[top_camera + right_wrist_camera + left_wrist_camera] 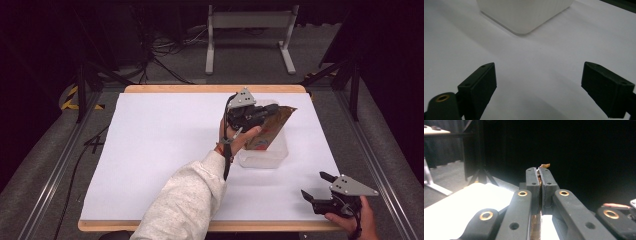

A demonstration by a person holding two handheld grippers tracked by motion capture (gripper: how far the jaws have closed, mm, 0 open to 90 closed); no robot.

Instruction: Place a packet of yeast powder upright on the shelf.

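A brown foil packet [272, 125] hangs slanted over a clear plastic tub [267, 156] on the white table, its lower end inside the tub. My left gripper [270, 108] is shut on the packet's upper edge. In the left gripper view the jaws stand pressed together on that thin brown packet [545, 165], a sliver of which sticks out past the tips. My right gripper [316, 186] rests near the table's front right corner, open, with nothing between its jaws. In the right gripper view my right gripper [539, 87] faces bare white tabletop with the tub [524, 15] beyond it.
The white sheet [160, 150] covers the wooden table, with wide free room to the left of the tub. A sleeved forearm [187, 195] crosses the table's front middle. A grey metal stand [250, 30] and cables lie on the floor beyond the far edge.
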